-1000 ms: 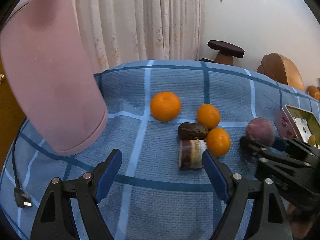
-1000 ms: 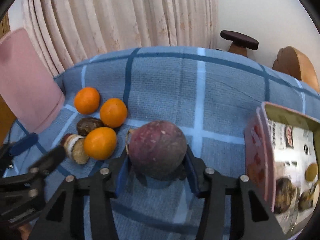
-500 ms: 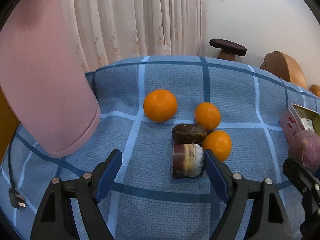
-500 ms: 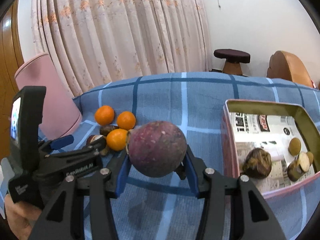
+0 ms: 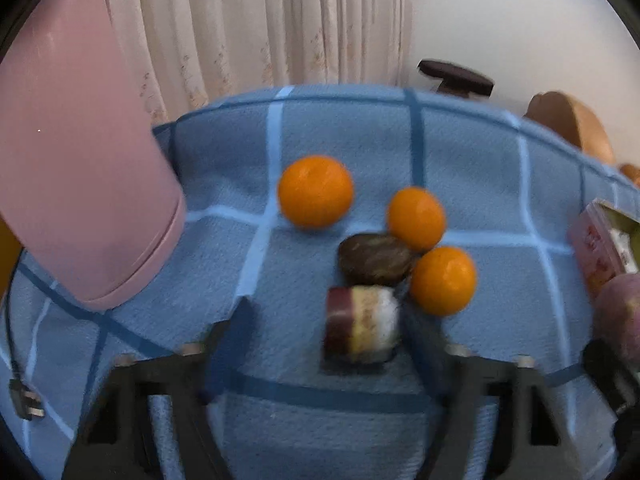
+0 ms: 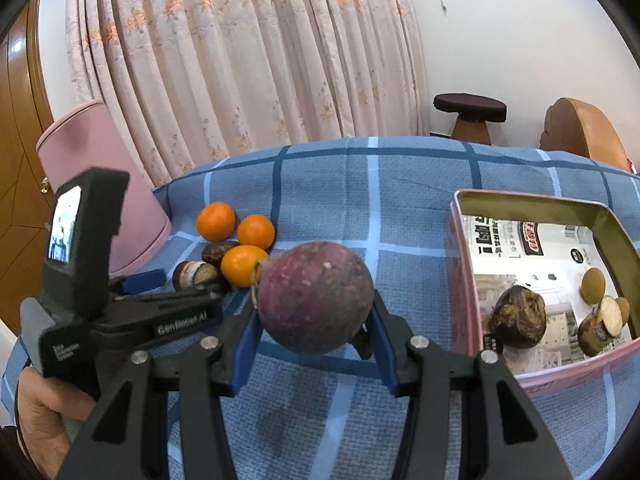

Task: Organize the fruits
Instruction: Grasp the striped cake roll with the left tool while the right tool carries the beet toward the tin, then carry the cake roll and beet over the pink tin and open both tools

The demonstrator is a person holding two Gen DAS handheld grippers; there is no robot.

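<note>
My right gripper (image 6: pixel 314 330) is shut on a round purple fruit (image 6: pixel 314 296) and holds it above the blue checked cloth, left of an open pink tin (image 6: pixel 464 280) that holds several small fruits. Three oranges (image 5: pixel 315 191) (image 5: pixel 416 218) (image 5: pixel 443 280), a dark brown fruit (image 5: pixel 374 259) and a cut purple-and-white fruit piece (image 5: pixel 360 326) lie on the cloth. My left gripper (image 5: pixel 332 336) is open, its jaws on either side of the cut piece; it also shows in the right wrist view (image 6: pixel 176 286). The held purple fruit shows at the left wrist view's right edge (image 5: pixel 618 312).
A pink cushioned chair back (image 5: pixel 80 160) stands at the left by the table edge. A cable with a plug (image 5: pixel 24 400) hangs at the lower left. Curtains, a dark stool (image 6: pixel 470 110) and a brown chair (image 6: pixel 580 132) stand behind the table.
My right gripper has lifted the purple fruit off the cloth and carried it toward the tin. My left gripper has moved forward until its jaws flank the cut fruit piece.
</note>
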